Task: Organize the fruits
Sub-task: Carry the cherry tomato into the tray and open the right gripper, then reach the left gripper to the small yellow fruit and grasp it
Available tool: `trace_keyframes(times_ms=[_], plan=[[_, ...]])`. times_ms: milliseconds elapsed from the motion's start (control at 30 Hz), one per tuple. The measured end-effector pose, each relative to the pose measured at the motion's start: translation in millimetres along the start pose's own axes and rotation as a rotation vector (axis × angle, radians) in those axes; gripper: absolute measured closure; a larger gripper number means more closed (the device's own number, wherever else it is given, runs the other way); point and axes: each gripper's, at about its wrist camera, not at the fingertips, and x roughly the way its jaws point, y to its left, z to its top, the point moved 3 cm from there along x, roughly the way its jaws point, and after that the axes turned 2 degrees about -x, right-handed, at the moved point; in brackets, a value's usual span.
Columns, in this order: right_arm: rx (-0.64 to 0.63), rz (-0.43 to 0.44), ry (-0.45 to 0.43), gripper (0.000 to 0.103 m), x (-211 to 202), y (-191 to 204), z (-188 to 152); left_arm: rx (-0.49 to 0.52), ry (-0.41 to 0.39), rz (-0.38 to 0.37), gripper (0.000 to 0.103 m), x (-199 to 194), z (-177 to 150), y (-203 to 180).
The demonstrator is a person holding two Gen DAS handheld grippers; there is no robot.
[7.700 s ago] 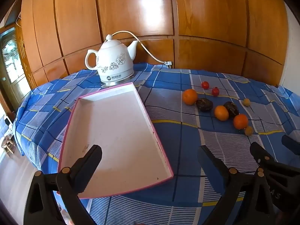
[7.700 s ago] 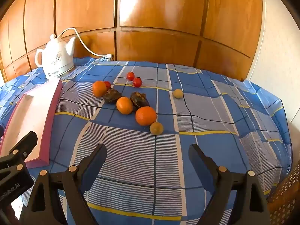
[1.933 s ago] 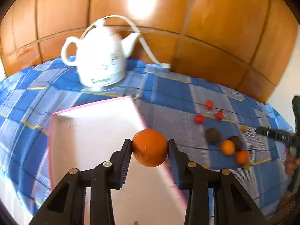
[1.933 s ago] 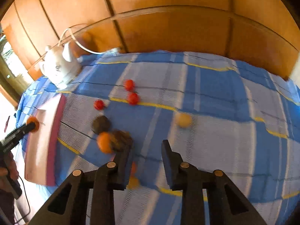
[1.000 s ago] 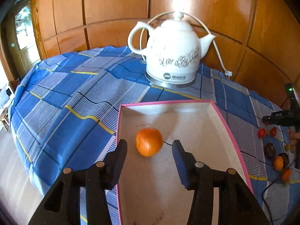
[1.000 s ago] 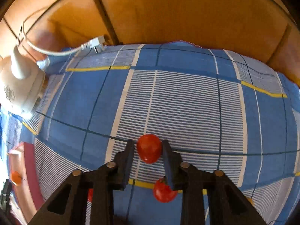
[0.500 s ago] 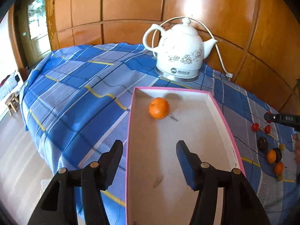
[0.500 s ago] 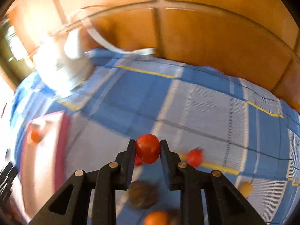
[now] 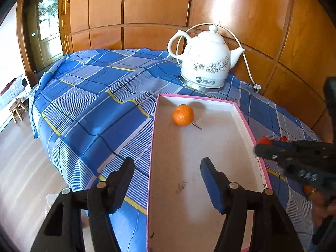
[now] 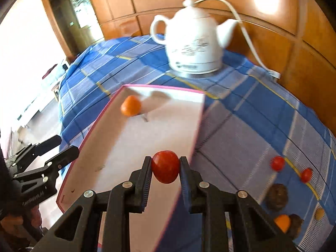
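Blur softens the right gripper (image 10: pixel 165 169) clamping a red tomato (image 10: pixel 166 166), while the left gripper (image 9: pixel 167 180), just opening, is empty and cut off below.

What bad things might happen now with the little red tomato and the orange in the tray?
The right gripper pinches the tomato by its sides near the tray edge; a hard squeeze might bruise it, and let go too early it may land on the cloth. Dropped from high, it might roll into the orange. The left gripper, jaws just opening and empty, hovers by the tray where the two could bump.
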Motion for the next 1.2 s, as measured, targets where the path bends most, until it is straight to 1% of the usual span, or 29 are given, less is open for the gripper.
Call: trace_keyframes(times_ms=[100, 200, 267, 467, 633, 933, 1100, 1200], plan=[[-0.008, -0.004, 0.014, 0.077, 7.1, 10.5, -1.3, -0.003, -0.007, 0.007, 0.03, -2.2, -1.9, 1.4], [-0.022, -0.01, 0.031, 0.077, 18.1, 20.6, -1.5, -0.011, -0.008, 0.004, 0.03, -3.0, -2.9, 2.5], [-0.029, -0.011, 0.035, 0.077, 20.1, 25.6, -2.9, -0.011, -0.012, 0.008, 0.028, -4.0, -3.5, 3.1], [-0.013, -0.023, 0.035, 0.077, 28.2, 26.5, -2.4, -0.018, -0.021, 0.005, 0.023, -5.7, -3.2, 4.5], [0.018, -0.025, 0.028, 0.075, 27.9, 21.9, -2.1, -0.011, -0.019, 0.008, 0.023, -5.9, -3.9, 3.0], [0.087, -0.028, -0.039, 0.075, -3.3, 5.4, -6.2, 0.012, -0.016, 0.001, 0.023, -4.2, -7.2, -2.6], [0.103, -0.052, -0.072, 0.074, -28.5, -8.1, -15.6, 0.033, -0.009, -0.038, 0.023, -5.8, -7.6, -10.5], [0.129, -0.078, -0.083, 0.073, -48.3, -27.8, -27.5, 0.043, 0.002, -0.06, 0.024, -6.3, -7.8, -15.8]])
